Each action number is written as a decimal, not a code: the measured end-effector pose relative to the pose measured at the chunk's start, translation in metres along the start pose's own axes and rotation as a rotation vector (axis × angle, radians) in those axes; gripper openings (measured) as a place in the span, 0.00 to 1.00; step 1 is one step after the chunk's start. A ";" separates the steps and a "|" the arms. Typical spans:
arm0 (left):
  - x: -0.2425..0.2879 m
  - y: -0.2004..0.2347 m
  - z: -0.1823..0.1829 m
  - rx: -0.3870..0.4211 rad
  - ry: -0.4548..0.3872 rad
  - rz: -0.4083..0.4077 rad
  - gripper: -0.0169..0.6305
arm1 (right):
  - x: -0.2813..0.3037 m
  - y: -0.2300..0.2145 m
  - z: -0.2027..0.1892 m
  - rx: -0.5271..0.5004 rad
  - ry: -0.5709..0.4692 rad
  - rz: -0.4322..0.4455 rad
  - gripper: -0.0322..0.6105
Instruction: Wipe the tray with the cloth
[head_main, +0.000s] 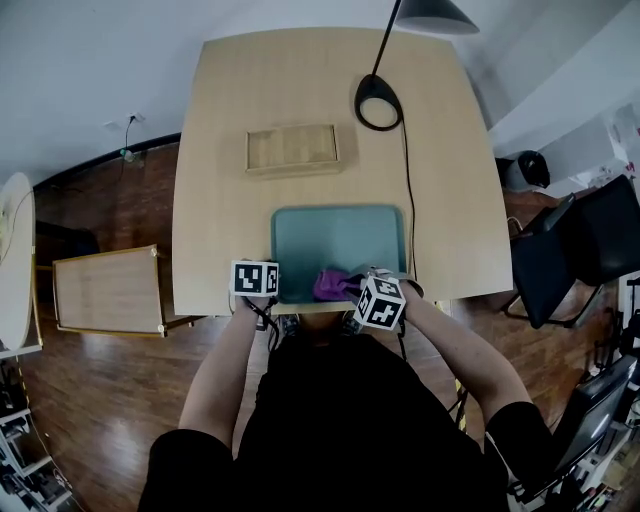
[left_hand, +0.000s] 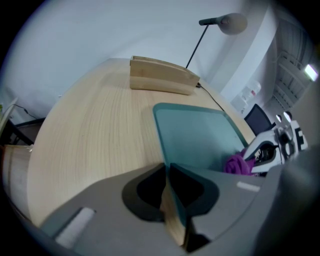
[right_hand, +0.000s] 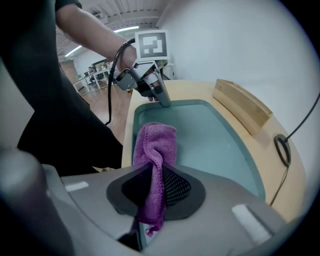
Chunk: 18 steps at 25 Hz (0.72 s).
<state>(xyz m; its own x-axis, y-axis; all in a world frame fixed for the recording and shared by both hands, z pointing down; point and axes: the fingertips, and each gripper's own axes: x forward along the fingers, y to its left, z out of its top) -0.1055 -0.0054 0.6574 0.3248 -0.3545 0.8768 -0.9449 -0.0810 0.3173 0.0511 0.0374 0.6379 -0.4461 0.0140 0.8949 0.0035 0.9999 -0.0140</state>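
The left gripper (left_hand: 167, 175) pinches the tray (left_hand: 200, 135) by its near left corner; the right gripper (right_hand: 152, 186) pinches the cloth (right_hand: 157, 145) at the tray's near edge; wiping looks barely started.

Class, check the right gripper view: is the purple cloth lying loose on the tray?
No, the cloth is pinched between the jaws of the right tool, its free end reaching over the tray.

You're in an office. Pale wood table (head_main: 220, 150) with a black desk lamp (head_main: 378, 100); dark office chairs (head_main: 560, 250) to your right on a wood floor (head_main: 110, 390). Behind you, an open room: rows of desks (right_hand: 95, 75) under ceiling strip lights (right_hand: 125, 28).
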 end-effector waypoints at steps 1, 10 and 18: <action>0.000 0.000 0.000 -0.001 -0.001 0.001 0.11 | 0.000 0.004 0.000 -0.002 -0.002 0.008 0.13; 0.000 -0.001 0.000 -0.004 0.005 0.007 0.11 | -0.009 -0.011 0.002 0.048 -0.055 0.013 0.13; -0.003 -0.001 0.000 -0.012 -0.003 -0.002 0.11 | -0.028 -0.077 -0.014 0.043 -0.029 -0.101 0.13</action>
<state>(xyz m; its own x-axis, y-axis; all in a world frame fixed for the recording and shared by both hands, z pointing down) -0.1057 -0.0040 0.6547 0.3262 -0.3572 0.8752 -0.9438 -0.0707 0.3229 0.0760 -0.0403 0.6202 -0.4676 -0.0875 0.8796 -0.0812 0.9951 0.0558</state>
